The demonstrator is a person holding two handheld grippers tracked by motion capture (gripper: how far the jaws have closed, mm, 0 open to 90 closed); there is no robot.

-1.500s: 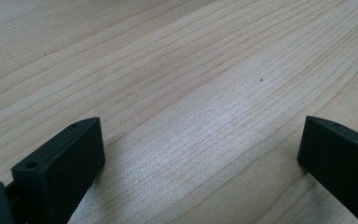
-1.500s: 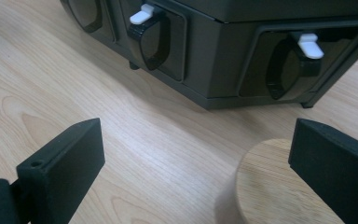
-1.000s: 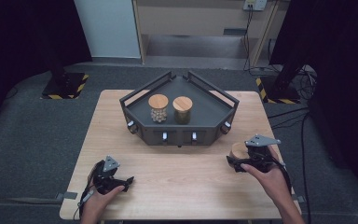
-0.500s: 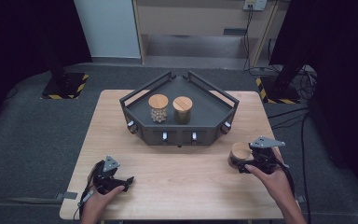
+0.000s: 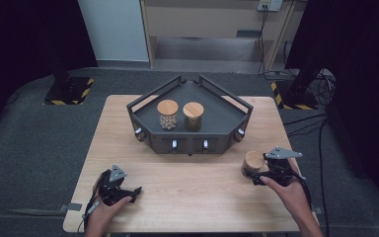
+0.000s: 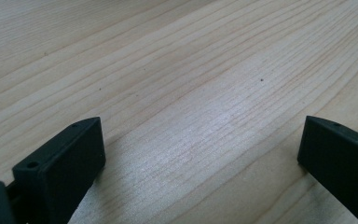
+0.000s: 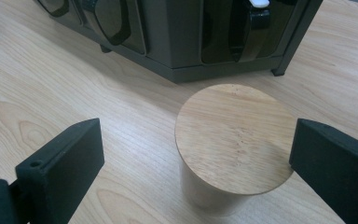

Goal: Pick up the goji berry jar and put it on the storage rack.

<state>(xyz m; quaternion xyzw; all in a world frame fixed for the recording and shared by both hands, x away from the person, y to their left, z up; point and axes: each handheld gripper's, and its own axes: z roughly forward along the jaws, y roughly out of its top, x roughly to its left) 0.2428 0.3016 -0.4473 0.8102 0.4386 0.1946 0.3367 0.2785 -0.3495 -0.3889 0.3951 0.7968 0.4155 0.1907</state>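
Note:
A jar with a round wooden lid (image 5: 252, 160) (image 7: 235, 136) stands on the wooden table (image 5: 197, 197) in front of the dark tray's right end. My right gripper (image 5: 256, 173) (image 7: 193, 158) is open, its jaws wide apart on either side of the jar and a little nearer than it, not touching. Two more wooden-lidded jars stand in the dark angular tray (image 5: 227, 116): one with pale balls (image 5: 168, 114), one with dark contents (image 5: 193, 116). My left gripper (image 5: 131, 191) (image 6: 200, 149) rests open near the table's front left, with bare wood between its jaws.
The tray (image 7: 186, 42) has raised rails and a front face with small white knobs (image 5: 174, 144). It sits at the table's far middle. Cables (image 5: 306, 128) lie on the grey floor to the right, and a yellow-black striped base (image 5: 66, 91) stands at the far left.
My right gripper has drawn back toward the front edge, and the jar now stands free on the table ahead of its jaws. The left gripper has stayed put.

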